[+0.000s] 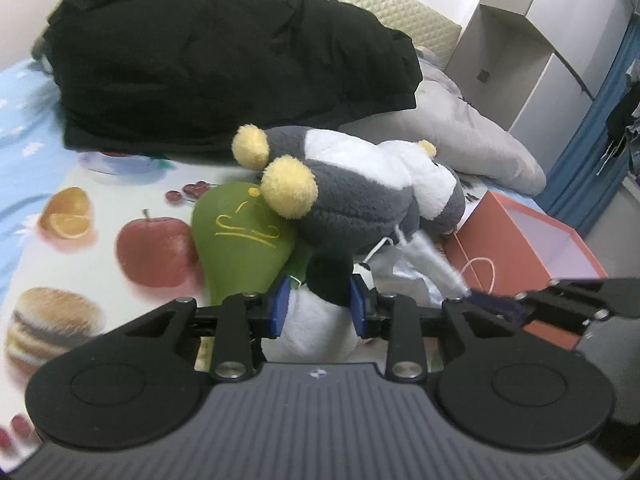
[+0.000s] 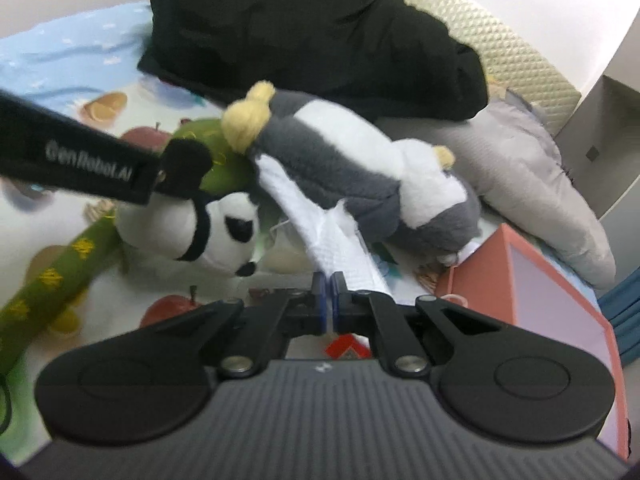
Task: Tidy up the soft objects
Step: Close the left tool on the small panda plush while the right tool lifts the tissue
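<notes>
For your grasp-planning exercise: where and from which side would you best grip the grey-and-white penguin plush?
Probably the penguin plush by its yellow feet, approached from its left. They stick out free past the body, above the green plush, narrow enough for fingers to close around.

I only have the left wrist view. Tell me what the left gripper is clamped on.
Observer: A panda plush. The left gripper pinches its black ear.
Operator: Describe the green toy beside it.
Observer: The green plush is long, with yellow patches along its body.
Operator: Report the right gripper's jaws.
Observer: The right gripper is almost fully shut. A white cloth runs down to it, but I cannot tell whether it is gripped.
</notes>
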Demonstrator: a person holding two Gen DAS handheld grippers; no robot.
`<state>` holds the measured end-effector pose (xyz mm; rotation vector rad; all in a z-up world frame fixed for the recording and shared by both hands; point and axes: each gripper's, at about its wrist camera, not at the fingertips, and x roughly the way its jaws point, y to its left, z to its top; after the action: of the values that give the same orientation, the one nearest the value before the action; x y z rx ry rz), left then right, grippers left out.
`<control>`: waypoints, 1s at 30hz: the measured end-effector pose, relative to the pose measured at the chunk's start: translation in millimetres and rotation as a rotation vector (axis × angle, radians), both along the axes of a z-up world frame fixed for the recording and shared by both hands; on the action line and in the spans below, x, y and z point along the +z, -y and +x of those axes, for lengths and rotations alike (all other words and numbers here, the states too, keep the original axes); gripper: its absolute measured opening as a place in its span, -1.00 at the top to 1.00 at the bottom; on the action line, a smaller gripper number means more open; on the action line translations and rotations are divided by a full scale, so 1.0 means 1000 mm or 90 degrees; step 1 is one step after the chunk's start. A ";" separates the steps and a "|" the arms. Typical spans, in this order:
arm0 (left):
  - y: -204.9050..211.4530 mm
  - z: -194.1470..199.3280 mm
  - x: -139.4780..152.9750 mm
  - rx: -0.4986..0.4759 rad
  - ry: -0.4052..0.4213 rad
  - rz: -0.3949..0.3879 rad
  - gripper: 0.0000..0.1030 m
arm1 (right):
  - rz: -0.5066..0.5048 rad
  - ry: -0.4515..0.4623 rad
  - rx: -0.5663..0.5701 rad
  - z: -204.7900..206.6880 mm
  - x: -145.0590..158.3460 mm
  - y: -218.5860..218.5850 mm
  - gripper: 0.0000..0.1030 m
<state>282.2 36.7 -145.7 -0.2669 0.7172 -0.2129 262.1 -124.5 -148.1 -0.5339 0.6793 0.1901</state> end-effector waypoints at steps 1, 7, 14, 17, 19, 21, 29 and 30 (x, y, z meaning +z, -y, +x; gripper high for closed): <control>0.000 -0.007 0.002 0.005 0.000 0.001 0.29 | -0.001 0.006 -0.001 -0.006 0.004 0.001 0.89; 0.002 -0.053 0.011 0.017 -0.002 0.004 0.29 | 0.015 0.021 -0.010 -0.049 0.020 0.011 0.89; 0.008 -0.096 0.013 0.029 0.002 0.034 0.29 | 0.012 0.017 -0.016 -0.100 0.017 0.018 0.89; 0.012 -0.107 0.011 0.024 -0.002 0.044 0.29 | -0.003 0.013 -0.013 -0.121 0.007 0.020 0.89; 0.019 -0.113 0.008 0.014 -0.015 0.057 0.28 | -0.016 0.006 -0.011 -0.133 -0.003 0.021 0.89; 0.026 -0.117 0.003 -0.007 -0.036 0.066 0.28 | -0.007 -0.016 -0.017 -0.140 -0.013 0.027 0.89; 0.047 -0.134 -0.008 -0.072 -0.077 0.081 0.19 | 0.142 -0.103 -0.067 -0.156 -0.029 0.058 0.83; 0.049 -0.136 -0.007 -0.078 -0.077 0.086 0.16 | 0.168 -0.114 -0.074 -0.158 -0.030 0.063 0.81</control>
<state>146.2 -12.1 -153.1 -0.1074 0.8653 -0.2656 104.6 -187.3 -178.2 -0.2258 0.8423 0.2162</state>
